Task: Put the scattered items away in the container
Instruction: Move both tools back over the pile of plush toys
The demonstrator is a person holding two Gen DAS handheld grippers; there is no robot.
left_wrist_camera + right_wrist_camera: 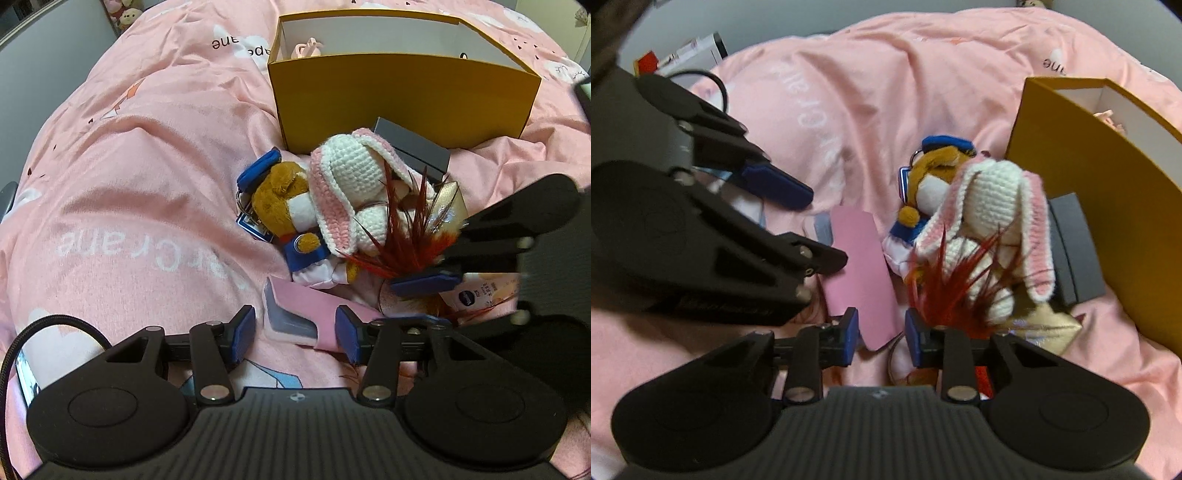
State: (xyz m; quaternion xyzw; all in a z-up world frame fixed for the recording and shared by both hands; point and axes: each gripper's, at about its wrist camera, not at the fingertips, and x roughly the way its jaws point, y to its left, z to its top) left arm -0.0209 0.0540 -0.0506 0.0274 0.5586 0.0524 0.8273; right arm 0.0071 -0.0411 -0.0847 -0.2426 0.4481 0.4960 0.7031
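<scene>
Bed: a pink quilt (140, 155) with white lettering covers it; a grey wall lies beyond.
Container: a yellow box (402, 96), open-topped, sits ahead of both tools; something pale pink lies in its far corner.
Scattered items: a crocheted bunny (351, 184), a brown plush (284, 199) in blue uniform, red feathers (399, 236), a grey case (417, 147) against the box, all heaped between tools and box.
Left tool (297, 332): spread, straddling a pink card (306, 306) without pressing it.
Right tool (881, 334): partly closed, the card's end (860, 273) between its pads; whether they grip I cannot tell.
</scene>
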